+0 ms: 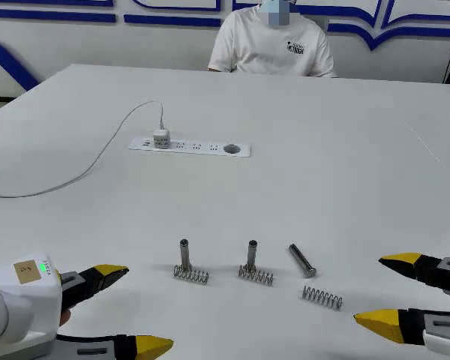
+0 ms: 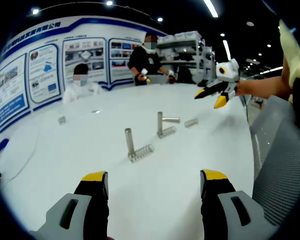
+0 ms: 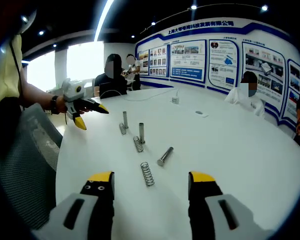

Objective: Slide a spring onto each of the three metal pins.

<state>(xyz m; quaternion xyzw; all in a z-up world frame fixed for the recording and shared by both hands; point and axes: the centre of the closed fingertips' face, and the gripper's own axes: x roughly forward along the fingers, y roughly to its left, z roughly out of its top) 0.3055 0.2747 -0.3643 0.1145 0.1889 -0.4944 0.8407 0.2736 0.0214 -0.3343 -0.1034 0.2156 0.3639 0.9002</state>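
White table; power strip and seated person at far side. Left gripper jaws wide apart, empty. Ahead of them first pin upright, first spring lying at its foot. Beyond, second pin upright, second spring at its foot. Right gripper jaws apart, empty. Third spring lies loose just ahead of them, third pin lying flat just past it.

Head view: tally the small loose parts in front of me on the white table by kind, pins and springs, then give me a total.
Silver metal pins: 3, two upright, one lying flat
Coiled steel springs: 3, all lying loose, none on a pin
Total: 6
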